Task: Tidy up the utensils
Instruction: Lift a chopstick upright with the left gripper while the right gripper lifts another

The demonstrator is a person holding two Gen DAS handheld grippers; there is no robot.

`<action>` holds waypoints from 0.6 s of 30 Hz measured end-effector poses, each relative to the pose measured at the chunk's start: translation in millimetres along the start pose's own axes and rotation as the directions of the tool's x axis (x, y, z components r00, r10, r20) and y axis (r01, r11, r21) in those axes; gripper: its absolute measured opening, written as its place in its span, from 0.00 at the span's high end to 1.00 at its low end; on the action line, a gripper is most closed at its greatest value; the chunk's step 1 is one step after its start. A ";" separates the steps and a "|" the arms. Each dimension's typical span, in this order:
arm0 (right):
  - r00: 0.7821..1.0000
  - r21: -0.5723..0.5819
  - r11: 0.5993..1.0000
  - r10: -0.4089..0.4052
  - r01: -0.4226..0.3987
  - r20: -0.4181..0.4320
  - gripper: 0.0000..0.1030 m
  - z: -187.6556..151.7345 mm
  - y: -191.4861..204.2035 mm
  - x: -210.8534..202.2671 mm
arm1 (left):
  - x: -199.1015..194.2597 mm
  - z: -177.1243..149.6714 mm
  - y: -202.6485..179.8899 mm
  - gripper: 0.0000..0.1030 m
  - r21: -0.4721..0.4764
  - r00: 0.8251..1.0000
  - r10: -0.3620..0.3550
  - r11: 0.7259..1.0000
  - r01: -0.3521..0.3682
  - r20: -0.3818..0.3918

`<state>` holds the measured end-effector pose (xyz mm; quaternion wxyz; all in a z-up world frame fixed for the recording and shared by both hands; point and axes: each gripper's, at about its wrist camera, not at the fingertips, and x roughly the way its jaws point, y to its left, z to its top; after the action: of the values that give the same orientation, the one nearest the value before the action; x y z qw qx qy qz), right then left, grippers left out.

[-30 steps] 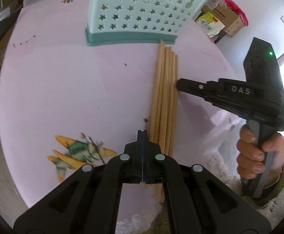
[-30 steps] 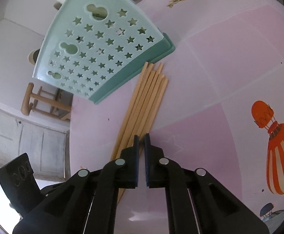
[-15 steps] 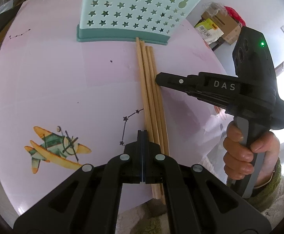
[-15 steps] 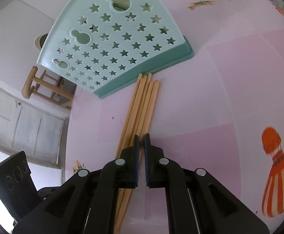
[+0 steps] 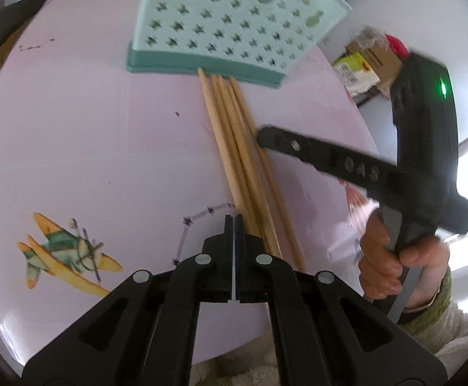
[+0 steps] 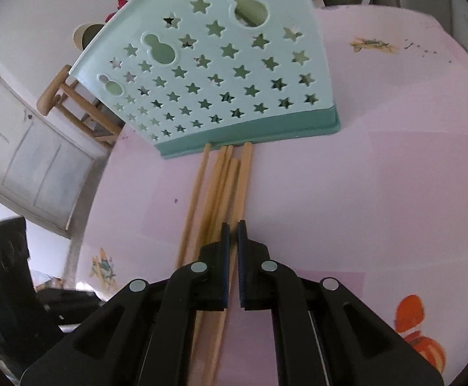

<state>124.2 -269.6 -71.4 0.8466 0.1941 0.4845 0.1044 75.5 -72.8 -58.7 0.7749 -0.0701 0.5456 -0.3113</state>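
Both closed, empty grippers, left gripper (image 5: 234,222) and right gripper (image 6: 233,228), flank a bundle of long wooden chopsticks (image 5: 237,148) on the pink worktop (image 5: 89,148), apparently squaring their ends against the star-perforated mint plastic utensil holder (image 5: 234,16).

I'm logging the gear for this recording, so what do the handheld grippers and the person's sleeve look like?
Both the left gripper and the right gripper are matte black, with silver rivets and blue-edged pads. The right one has raised lettering, a green light and a grey handle. The sleeve is fuzzy olive green.
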 end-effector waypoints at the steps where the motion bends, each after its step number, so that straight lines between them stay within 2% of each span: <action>1: 1.000 -0.004 1.000 -0.005 0.005 0.007 0.96 -1.0 -1.2 -1.9 | -2.8 1.0 1.0 0.98 0.002 1.000 0.010 1.000 -0.010 0.014; 3: 0.999 -0.018 0.999 -0.040 0.040 0.027 0.96 -3.1 -5.4 -8.6 | -7.0 5.5 0.1 0.95 0.016 0.998 0.025 1.000 -0.026 0.050; 7: 0.997 -0.026 0.998 -0.063 0.064 0.035 0.96 -3.6 -21.4 -17.1 | -5.2 19.1 -1.3 0.83 0.014 0.996 0.031 0.999 -0.033 0.079; 14: 0.996 -0.007 0.997 -0.080 0.080 0.045 0.95 -5.7 -31.7 -20.4 | 10.0 45.9 -8.8 0.83 0.079 0.985 0.148 0.985 -0.155 0.091; 18: 0.995 -0.001 0.996 -0.087 0.087 0.051 0.95 -7.6 -32.1 -20.8 | 13.6 48.5 -10.2 0.83 0.106 0.980 0.182 0.976 -0.191 0.082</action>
<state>106.8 -304.5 -72.4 0.8626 0.1742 0.4707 0.0632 117.4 -99.7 -45.9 0.8225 0.0143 0.5031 -0.2649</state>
